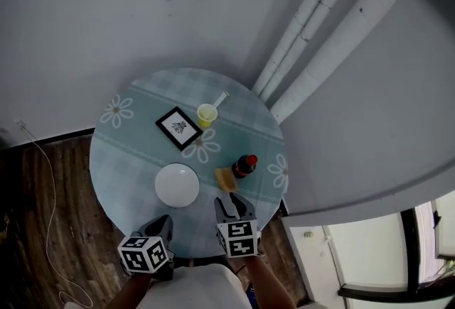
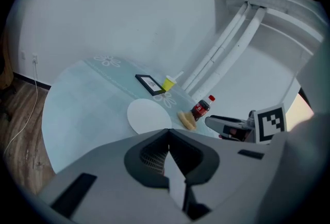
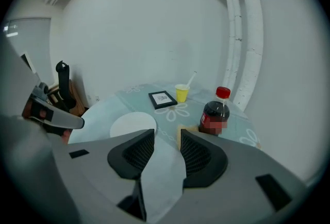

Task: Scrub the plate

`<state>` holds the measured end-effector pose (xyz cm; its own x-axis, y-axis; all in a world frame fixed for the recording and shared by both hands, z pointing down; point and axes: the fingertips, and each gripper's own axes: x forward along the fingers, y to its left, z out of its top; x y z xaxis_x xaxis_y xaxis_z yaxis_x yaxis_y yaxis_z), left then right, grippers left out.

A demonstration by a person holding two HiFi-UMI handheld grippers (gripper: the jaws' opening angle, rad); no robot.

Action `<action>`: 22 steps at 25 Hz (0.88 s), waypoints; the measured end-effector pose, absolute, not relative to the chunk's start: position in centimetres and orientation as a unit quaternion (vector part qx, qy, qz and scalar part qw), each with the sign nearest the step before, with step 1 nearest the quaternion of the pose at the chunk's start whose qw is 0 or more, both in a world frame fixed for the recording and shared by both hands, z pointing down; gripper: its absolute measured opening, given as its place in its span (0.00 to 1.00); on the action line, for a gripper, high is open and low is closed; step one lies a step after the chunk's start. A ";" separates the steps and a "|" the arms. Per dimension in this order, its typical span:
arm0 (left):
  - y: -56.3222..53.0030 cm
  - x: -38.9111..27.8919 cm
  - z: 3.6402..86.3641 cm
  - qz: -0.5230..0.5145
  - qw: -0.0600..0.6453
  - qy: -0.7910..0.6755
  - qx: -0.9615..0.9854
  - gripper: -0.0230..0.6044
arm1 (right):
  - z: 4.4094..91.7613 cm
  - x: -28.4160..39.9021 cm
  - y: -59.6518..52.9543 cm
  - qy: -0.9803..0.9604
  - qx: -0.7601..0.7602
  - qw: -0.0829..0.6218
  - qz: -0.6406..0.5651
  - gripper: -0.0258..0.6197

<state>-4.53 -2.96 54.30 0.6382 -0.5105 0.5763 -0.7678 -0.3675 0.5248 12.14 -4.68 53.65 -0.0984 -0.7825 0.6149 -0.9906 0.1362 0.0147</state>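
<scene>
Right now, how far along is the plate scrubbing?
Barely started. Done: nothing visible; the plate lies on the table, and no gripper touches it. In hand: nothing; the right hand-held gripper is open and empty, the left hand-held gripper shut and empty. Left: probably pick up the sponge beside the bottle, then scrub.

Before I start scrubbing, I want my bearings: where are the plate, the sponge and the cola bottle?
plate (image 1: pixel 177 185): head view, centre of its white face.
sponge (image 2: pixel 186 119): left gripper view, middle of its yellow top.
cola bottle (image 3: pixel 214 110): right gripper view, dark body under the red cap.
</scene>
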 end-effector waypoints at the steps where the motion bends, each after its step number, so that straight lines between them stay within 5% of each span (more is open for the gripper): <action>1: -3.2 -4.5 54.4 0.160 0.402 -0.398 0.809 0.05 | 54.1 12.4 -5.0 -0.713 0.617 0.259 0.208 0.26; 22: -5.3 -4.6 56.1 0.173 0.430 -0.451 0.763 0.05 | 61.6 14.9 -9.1 -0.701 0.561 0.384 0.215 0.27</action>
